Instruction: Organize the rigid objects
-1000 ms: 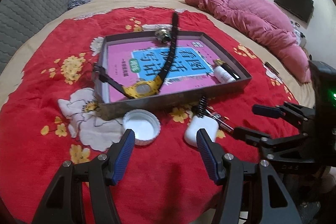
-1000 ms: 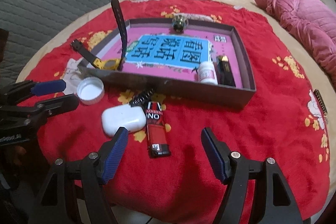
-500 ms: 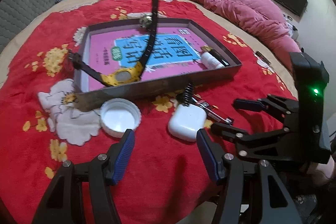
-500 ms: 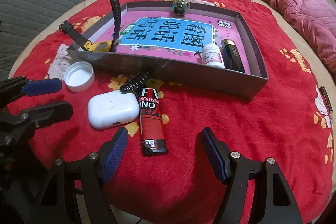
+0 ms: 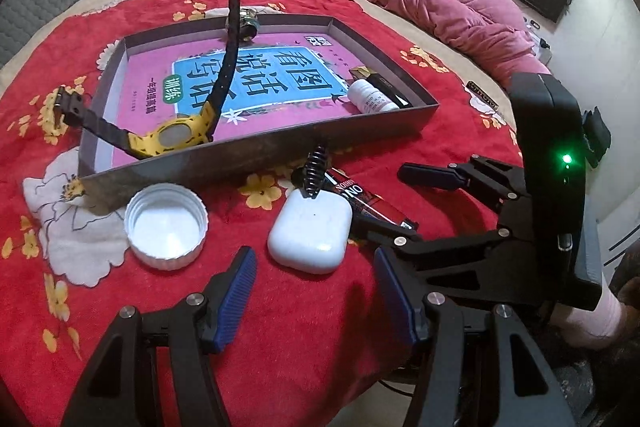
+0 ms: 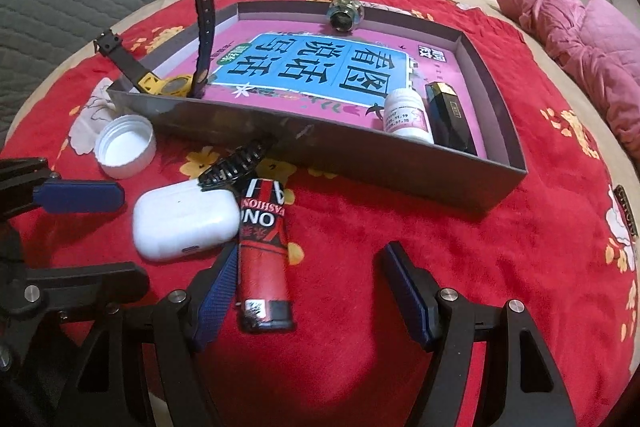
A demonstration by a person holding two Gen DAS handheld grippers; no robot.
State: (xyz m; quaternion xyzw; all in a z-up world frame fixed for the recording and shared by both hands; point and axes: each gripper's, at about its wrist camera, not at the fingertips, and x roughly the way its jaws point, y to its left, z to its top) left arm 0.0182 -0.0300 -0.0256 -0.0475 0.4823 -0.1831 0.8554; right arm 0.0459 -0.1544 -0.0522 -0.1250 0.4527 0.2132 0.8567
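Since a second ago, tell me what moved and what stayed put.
Both grippers came down closer: the left gripper toward the white earbud case, the right gripper over the red lighter. Nothing was grabbed or released; both are open. The cap, hair clip and box contents stayed put.

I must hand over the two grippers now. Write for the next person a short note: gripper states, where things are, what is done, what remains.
Left gripper: open, empty, low before the white earbud case.
Right gripper: open, empty, around the red lighter.
Done, in the grey tray: yellow watch, white bottle, black lipstick case, small round metal thing.
Left on the red cloth: case, lighter, black hair clip, white cap.
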